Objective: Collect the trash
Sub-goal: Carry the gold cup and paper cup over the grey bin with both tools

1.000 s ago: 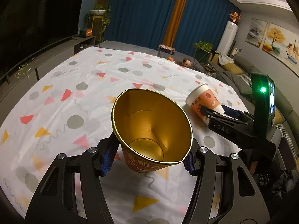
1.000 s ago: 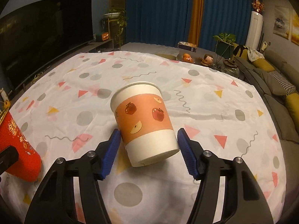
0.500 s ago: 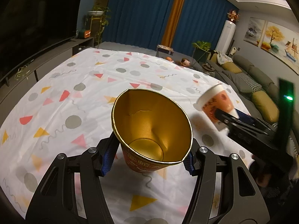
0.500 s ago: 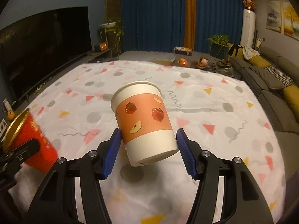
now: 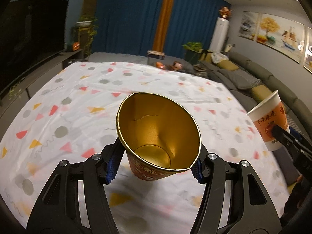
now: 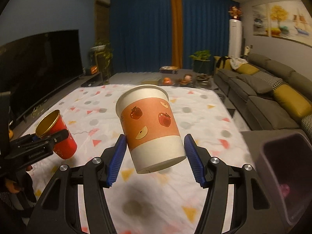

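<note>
The left tongs (image 5: 155, 164) pinch a red cup (image 5: 159, 134) with a gold lining, their blue pads pressed on its two sides low on the wall. The cup's rim is squashed into a pointed oval, and its mouth tips back toward the camera, showing it empty. From the right wrist view the same cup hangs clear above the sheet (image 6: 195, 120), at the left, with the black tongs clamped across it.

The right tongs (image 6: 154, 159) pinch a paper cup (image 6: 150, 126), white with an orange band printed with apples. The blue pads press on its lower part, one on each side. It is lifted off the sheet, mouth leaning away toward the far side and base toward the camera; a soft shadow lies on the sheet below it. In the left wrist view this cup shows at the far right edge, out past the sheet's right side, in front of the sofa (image 5: 253, 72).

The sheet is white with grey dots and pink, red and yellow triangles, spread flat; what it lies on cannot be told. A dark bin (image 6: 263, 156) stands at the near right of the sheet, open, with something pink inside. A TV (image 6: 39, 62) stands on the left and blue curtains (image 6: 140, 29) hang at the far wall.
</note>
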`<state>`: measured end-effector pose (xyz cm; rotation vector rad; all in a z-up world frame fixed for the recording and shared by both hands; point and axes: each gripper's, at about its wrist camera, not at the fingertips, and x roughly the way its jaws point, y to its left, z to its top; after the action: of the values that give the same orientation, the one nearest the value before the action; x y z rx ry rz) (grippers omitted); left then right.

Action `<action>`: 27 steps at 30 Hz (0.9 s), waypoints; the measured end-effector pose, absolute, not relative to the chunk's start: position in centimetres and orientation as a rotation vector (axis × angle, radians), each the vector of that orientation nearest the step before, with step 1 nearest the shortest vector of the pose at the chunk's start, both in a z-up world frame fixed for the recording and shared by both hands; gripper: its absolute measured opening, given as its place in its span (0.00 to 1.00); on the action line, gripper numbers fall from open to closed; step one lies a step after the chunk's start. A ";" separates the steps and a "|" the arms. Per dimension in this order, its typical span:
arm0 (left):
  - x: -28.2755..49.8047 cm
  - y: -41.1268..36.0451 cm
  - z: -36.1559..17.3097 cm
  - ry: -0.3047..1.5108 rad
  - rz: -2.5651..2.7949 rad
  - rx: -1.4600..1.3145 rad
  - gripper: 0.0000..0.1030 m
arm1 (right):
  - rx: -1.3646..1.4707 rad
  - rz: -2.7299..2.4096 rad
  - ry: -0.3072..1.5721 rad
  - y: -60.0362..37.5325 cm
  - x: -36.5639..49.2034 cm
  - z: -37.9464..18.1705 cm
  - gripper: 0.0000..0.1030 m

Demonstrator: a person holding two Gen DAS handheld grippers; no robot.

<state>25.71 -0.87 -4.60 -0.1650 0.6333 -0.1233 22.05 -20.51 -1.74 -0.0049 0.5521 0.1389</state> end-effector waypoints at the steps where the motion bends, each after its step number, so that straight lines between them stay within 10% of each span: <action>1: 25.4 -1.5 -4.2 0.629 -0.140 -0.158 0.57 | 0.006 0.125 0.546 -21.3 21.4 -1.6 0.58; 27: 23.0 -36.6 -1.3 0.597 -0.807 0.018 0.57 | 0.302 -0.383 0.492 -45.7 12.4 -4.2 0.59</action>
<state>22.97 -36.57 -1.34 0.0183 0.5968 -0.8069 12.37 -45.70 -4.16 0.3024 0.4918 -0.3825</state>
